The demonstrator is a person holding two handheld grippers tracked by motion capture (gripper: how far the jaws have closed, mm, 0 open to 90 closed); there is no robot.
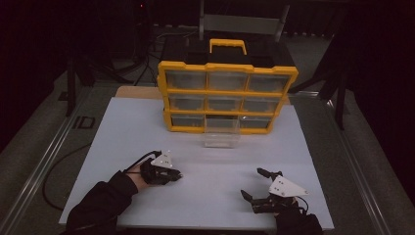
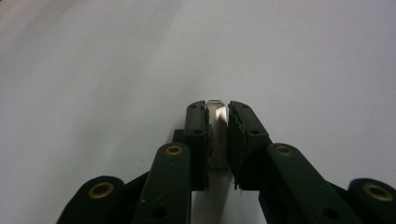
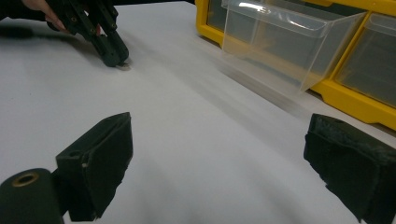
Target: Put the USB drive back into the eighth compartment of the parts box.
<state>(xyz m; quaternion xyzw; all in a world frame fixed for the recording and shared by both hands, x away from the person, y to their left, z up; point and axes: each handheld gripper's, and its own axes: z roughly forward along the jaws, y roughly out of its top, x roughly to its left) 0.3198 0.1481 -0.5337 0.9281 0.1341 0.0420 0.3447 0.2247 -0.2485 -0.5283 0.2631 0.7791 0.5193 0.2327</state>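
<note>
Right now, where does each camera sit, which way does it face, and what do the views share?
High view: above the table, facing forward-down; forearms, left gripper, right gripper.
Left gripper view: rides that gripper, looks down its jaws, shut on a small pale piece.
Right gripper view: along open jaws toward the clear drawer.
Shared: drawer, yellow organizer.

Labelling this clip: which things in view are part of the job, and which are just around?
In the job:
- left gripper, shut on a small pale piece
- pulled-out clear drawer
- yellow drawer cabinet

Just around:
- right gripper, open, holding nothing
- white board
- cable beside the board
</note>
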